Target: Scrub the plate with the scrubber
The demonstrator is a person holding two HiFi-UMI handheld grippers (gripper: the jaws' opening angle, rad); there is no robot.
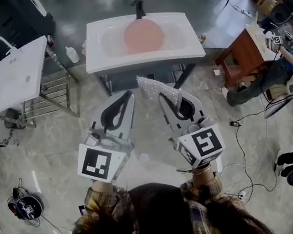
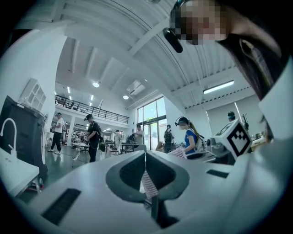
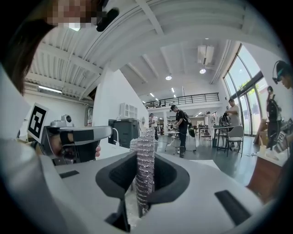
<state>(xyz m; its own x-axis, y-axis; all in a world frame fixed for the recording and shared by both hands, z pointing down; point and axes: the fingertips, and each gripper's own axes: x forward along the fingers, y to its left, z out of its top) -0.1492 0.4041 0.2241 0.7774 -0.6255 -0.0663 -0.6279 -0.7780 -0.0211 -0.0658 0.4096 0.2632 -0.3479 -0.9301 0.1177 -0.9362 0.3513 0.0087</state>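
Note:
A pink plate (image 1: 144, 35) lies in the white sink basin (image 1: 100, 55) ahead of me. My right gripper (image 1: 163, 97) is shut on a silvery mesh scrubber (image 1: 155, 85), which sticks out past its tips toward the sink's front edge. In the right gripper view the scrubber (image 3: 145, 141) stands upright, pinched in the right gripper (image 3: 145, 157). My left gripper (image 1: 127, 94) hangs beside it, shut, and I see nothing held in it. The left gripper (image 2: 145, 153) points up at the hall. Both grippers are short of the sink, over the floor.
A black faucet (image 1: 138, 7) rises behind the basin. A second white sink (image 1: 14, 78) stands at the left, with a metal rack (image 1: 52, 97) and a bottle (image 1: 73, 55) next to it. A wooden cabinet (image 1: 243, 54) and a crouching person (image 1: 271, 77) are at the right. Cables (image 1: 242, 143) cross the floor.

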